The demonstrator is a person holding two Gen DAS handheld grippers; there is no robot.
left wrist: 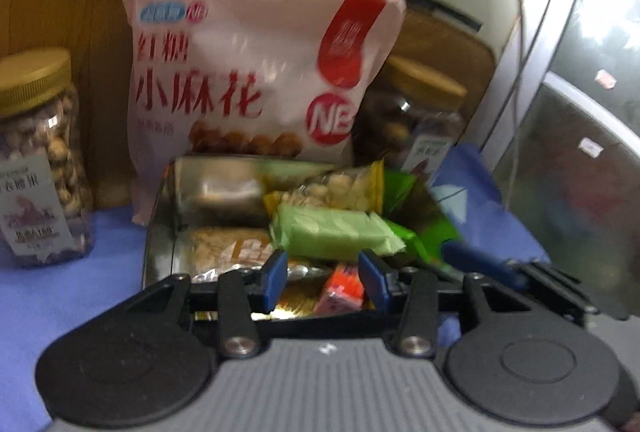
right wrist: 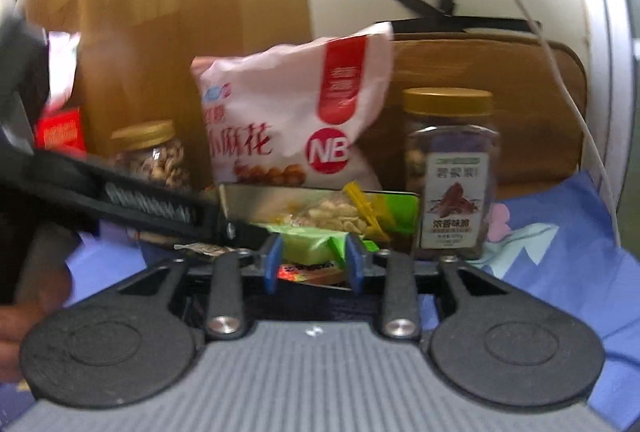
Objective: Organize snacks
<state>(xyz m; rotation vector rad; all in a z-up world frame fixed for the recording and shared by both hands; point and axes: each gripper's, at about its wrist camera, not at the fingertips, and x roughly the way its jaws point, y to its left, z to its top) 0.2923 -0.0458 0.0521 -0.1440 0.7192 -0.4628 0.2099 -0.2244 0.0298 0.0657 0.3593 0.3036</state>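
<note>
Snack packets are heaped in a shiny rectangular metal tin [left wrist: 168,216] on the blue cloth [left wrist: 60,292], a pale green wrapped bar [left wrist: 336,232] lying uppermost. Behind the tin a large pink-white bag [left wrist: 256,72] is propped, flanked by two gold-lidded nut jars [left wrist: 36,160] [right wrist: 456,172]. Just in front of the tin, the left gripper [left wrist: 326,278] and right gripper [right wrist: 314,264] are held narrowly parted, nothing visibly clamped.
</note>
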